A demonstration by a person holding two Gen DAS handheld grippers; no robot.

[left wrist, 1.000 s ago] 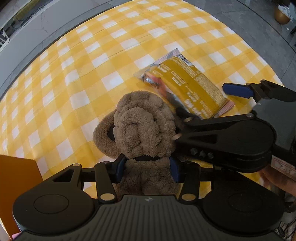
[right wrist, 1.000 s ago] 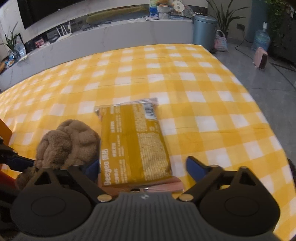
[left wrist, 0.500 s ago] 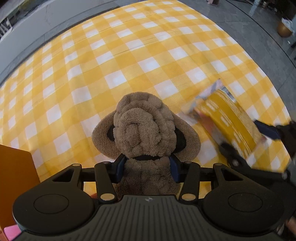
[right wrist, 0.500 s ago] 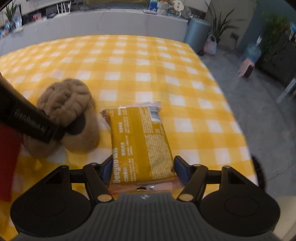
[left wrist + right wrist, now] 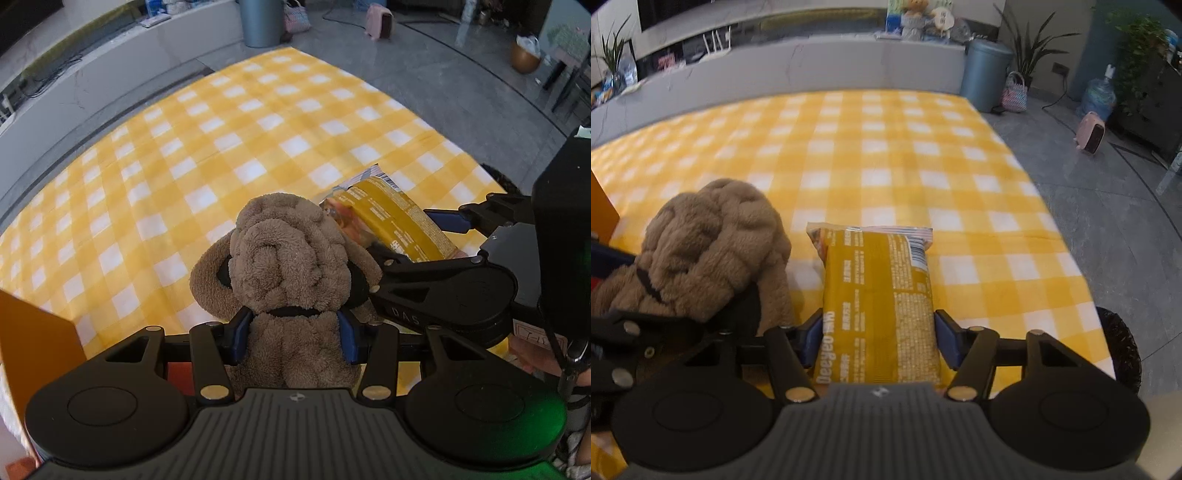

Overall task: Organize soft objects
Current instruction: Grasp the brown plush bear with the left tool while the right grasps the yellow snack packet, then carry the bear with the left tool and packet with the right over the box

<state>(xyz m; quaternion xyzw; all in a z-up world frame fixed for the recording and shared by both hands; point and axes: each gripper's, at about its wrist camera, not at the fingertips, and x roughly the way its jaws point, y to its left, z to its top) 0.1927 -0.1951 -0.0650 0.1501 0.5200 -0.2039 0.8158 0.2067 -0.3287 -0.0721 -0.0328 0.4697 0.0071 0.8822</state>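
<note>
Plush dog (image 5: 291, 258) sits squeezed in my left gripper (image 5: 293, 334). Snack bag (image 5: 881, 306) lies just to its right, pointing long-ways away from my right gripper (image 5: 879, 338), whose jaws are closing on it.

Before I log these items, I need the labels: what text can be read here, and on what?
"Deeyeo": yellow plastic snack packet, printed along its near left edge.
"DAS": black arm of the right gripper, seen from the left wrist; it may be cut off.
Packet's fine print and barcode: too small to read.
Brown plush toy: no text.
</note>
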